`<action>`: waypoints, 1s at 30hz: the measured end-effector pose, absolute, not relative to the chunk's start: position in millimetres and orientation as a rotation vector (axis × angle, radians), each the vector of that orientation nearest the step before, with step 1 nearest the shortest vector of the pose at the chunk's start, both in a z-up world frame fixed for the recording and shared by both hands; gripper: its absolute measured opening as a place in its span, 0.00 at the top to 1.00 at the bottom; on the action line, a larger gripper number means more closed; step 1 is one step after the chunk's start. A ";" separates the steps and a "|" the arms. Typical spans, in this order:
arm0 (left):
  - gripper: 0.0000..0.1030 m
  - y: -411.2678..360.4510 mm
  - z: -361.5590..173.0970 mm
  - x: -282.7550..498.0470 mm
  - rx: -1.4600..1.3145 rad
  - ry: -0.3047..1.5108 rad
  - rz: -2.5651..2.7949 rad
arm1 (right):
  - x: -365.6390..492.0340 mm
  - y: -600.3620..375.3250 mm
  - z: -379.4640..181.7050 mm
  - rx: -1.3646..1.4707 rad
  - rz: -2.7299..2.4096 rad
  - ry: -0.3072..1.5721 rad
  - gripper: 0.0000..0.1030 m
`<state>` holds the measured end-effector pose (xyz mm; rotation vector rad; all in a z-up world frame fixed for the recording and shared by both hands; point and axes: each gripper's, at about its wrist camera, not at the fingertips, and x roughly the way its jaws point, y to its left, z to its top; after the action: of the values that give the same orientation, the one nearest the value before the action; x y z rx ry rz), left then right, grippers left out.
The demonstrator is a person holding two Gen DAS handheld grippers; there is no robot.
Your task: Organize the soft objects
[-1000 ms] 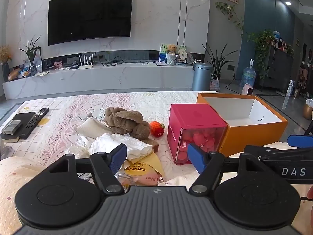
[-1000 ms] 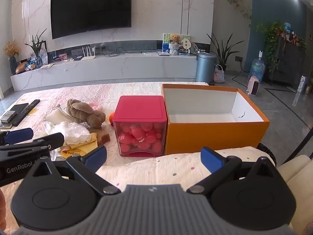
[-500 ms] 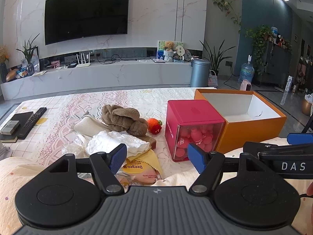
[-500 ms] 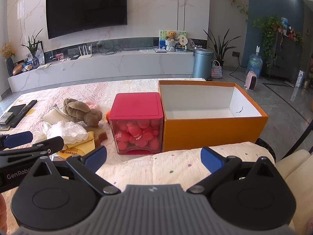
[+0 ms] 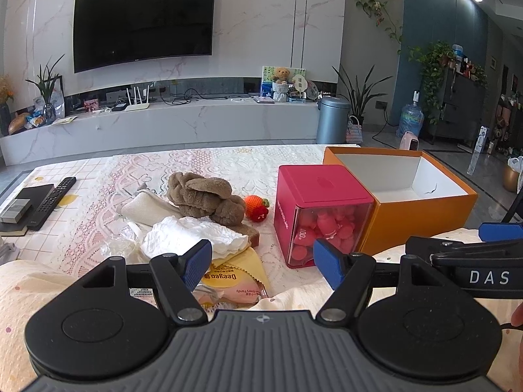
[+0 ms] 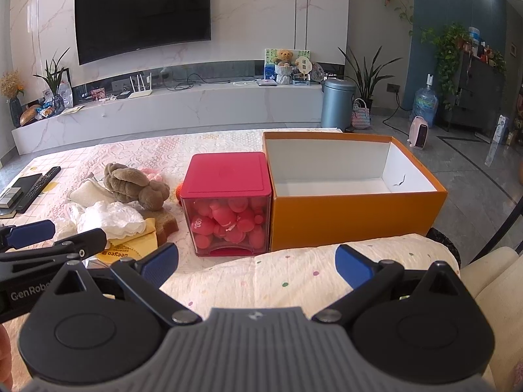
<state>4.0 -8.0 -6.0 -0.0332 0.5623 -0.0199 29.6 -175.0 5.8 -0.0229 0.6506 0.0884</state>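
A pile of soft things lies on the lace-covered table: a brown plush toy [image 5: 206, 197] [image 6: 134, 184], a white crumpled cloth [image 5: 193, 235] [image 6: 109, 217], a cream folded cloth [image 5: 143, 207], a small orange-red knitted toy [image 5: 256, 207] and a yellow packet [image 5: 235, 277]. An open orange box [image 5: 421, 215] [image 6: 353, 215] with a white inside stands at the right, empty. My left gripper [image 5: 261, 263] is open and empty, near the pile. My right gripper [image 6: 256, 266] is open and empty, in front of the box.
A red-lidded clear cube [image 5: 322, 219] [image 6: 227, 209] full of pink objects stands between the pile and the orange box. A remote [image 5: 52, 199] and a dark book lie at the table's left edge. A patterned cushion [image 6: 294, 281] lies under my grippers.
Both grippers have drifted slightly, so the table items sit a little differently in view. Both stay open and empty. Nothing on the table has moved.
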 end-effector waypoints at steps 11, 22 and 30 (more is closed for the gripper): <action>0.19 -8.4 -6.7 4.1 -0.037 0.565 -0.023 | 28.9 -175.0 4.3 -0.026 0.084 0.656 0.03; 0.19 -8.6 -7.7 3.2 -0.042 0.569 -0.027 | 28.8 -173.5 3.1 -0.026 0.084 0.662 0.03; 0.19 -8.2 -7.5 3.4 -0.043 0.569 -0.027 | 28.8 -172.5 2.8 -0.024 0.084 0.667 0.03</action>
<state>3.4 -8.2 -7.5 -0.0428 0.5690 -0.0268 28.8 -172.5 2.8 -0.0243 0.6673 0.0845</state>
